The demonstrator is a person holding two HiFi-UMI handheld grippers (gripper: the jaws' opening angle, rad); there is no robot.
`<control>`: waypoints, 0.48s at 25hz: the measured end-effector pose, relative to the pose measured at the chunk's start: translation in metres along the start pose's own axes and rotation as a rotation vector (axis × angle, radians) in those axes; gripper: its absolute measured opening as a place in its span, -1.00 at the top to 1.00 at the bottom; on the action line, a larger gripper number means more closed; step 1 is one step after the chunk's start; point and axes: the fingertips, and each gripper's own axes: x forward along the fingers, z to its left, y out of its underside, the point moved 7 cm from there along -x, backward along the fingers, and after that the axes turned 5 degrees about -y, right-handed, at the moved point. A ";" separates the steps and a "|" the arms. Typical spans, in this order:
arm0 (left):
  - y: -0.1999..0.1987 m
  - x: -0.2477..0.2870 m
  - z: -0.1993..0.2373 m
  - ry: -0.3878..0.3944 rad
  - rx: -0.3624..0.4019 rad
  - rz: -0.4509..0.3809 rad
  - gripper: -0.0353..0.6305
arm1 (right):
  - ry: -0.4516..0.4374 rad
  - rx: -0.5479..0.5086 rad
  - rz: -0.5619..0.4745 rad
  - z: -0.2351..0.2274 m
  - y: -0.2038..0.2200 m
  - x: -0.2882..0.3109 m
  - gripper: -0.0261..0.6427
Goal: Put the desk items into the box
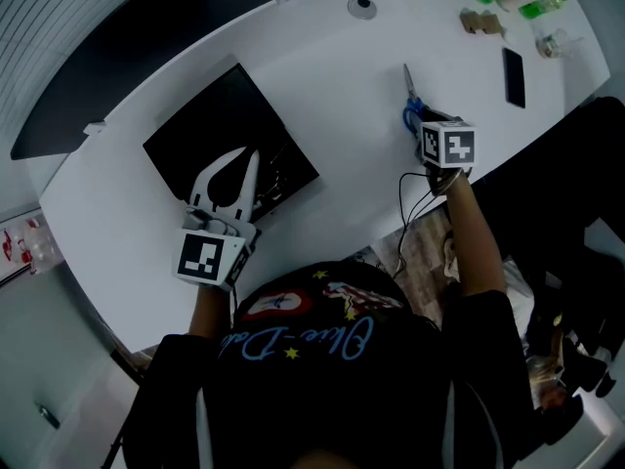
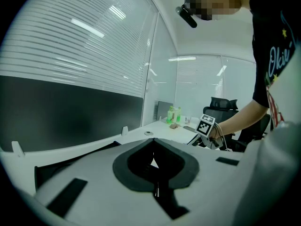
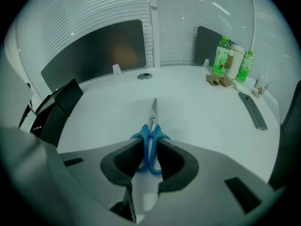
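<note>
Person's black printed shirt (image 1: 322, 360) is filling the near edge, with both arms reaching out over the white curved desk (image 1: 332, 57). Right gripper (image 3: 149, 142) is clamping the blue-handled steel scissors (image 3: 153, 112) by the handle loops. Blades are pointing far, long axis in line with the jaws. Scissors are lying flat on the desk's right side. Black square box (image 1: 210, 130) is sitting well left. Left gripper (image 1: 249, 156) is hovering over its near-right corner, jaws together, empty. Coming carry is probably heading left.
</note>
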 end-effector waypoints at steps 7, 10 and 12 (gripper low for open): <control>-0.004 -0.009 -0.001 -0.012 0.015 -0.014 0.87 | -0.009 -0.059 -0.005 0.001 -0.001 -0.002 0.64; -0.007 -0.013 0.000 -0.027 0.028 -0.011 0.87 | -0.011 -0.086 -0.039 0.007 -0.002 -0.006 0.64; -0.007 -0.015 -0.001 -0.029 0.032 -0.011 0.87 | -0.031 -0.086 -0.072 0.011 -0.005 -0.010 0.64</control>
